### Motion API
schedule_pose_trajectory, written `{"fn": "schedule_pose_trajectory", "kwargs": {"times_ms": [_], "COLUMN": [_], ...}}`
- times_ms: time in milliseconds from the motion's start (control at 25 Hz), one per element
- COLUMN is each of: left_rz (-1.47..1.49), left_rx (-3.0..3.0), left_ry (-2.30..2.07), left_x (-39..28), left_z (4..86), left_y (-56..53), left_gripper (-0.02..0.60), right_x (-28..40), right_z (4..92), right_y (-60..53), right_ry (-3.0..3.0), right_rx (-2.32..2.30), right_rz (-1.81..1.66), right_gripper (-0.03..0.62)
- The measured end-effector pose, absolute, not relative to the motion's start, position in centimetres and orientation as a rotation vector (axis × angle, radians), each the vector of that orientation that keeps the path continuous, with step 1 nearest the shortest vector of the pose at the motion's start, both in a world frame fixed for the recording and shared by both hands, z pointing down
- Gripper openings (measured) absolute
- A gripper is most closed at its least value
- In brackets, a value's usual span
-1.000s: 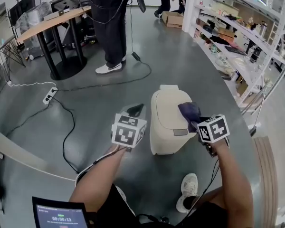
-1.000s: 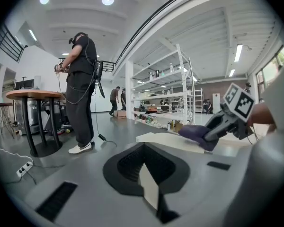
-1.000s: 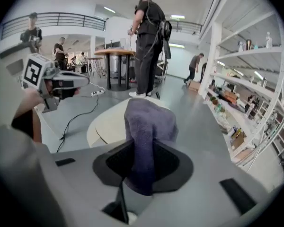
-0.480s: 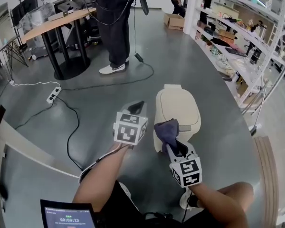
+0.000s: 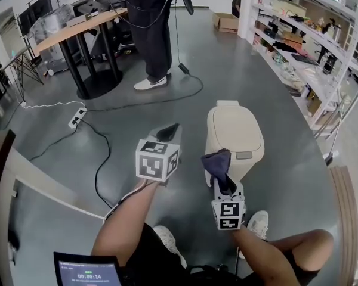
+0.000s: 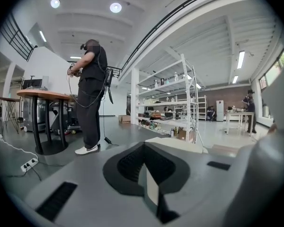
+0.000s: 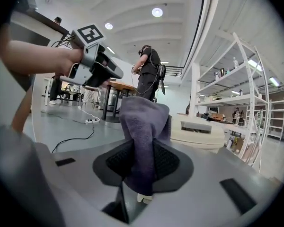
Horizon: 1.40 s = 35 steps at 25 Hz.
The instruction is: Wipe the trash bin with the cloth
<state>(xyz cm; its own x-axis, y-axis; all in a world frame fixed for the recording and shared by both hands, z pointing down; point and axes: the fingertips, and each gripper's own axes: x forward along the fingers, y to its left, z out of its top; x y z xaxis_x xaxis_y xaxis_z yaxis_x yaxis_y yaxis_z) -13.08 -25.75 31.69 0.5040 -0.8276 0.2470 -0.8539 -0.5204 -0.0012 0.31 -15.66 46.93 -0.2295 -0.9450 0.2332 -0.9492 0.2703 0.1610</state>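
Sitting at bottom left of the head view: a small screen with a timer on it. Above it a white power strip lies on the grey floor, with black cable trailing from it. Behind that is a wood-topped worktop on black legs, with gear on top. A person in dark clothes and white shoes stands next to it.

Left claw is held above the floor, left of the trash bin and well apart from it. It is closed, jaws together, nothing between them. Its marker cube faces the camera.

Right claw points away from the wearer toward the bin and is clamped on the cloth. The cloth is dark purple, pinched between the pads, bunched up above the jaws with a short end hanging below.

Trash bin is cream-coloured, lid down, upright on the floor, centre-right of the head view. The cloth is just beside its near-left side; contact can't be told. In the right gripper view the bin sits right behind the cloth.

Wearer's white shoe is on the floor near the bin's front. White shelves full of small items run along the right, with a cardboard box at the far end.
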Motion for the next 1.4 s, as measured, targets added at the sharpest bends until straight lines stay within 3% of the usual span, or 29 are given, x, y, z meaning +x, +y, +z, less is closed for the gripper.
{"fn": "schedule_pose_trajectory", "kwargs": {"times_ms": [1040,1400], "left_rz": [0.323,0.337], "left_rx": [2.646,2.655], "left_ry": [-1.355,-1.343], "left_x": [-9.2,-8.2], "left_z": [31.6,31.8], "left_y": [-26.2,-26.4], "left_gripper": [0.0,0.0], "right_x": [20.1,15.3], "right_z": [49.0,49.3], "right_y": [-18.1,-13.9], "right_ry": [-1.926,-1.999], "right_rx": [2.178,2.168], "right_rz": [0.245,0.147], "right_gripper": [0.104,0.104]}}
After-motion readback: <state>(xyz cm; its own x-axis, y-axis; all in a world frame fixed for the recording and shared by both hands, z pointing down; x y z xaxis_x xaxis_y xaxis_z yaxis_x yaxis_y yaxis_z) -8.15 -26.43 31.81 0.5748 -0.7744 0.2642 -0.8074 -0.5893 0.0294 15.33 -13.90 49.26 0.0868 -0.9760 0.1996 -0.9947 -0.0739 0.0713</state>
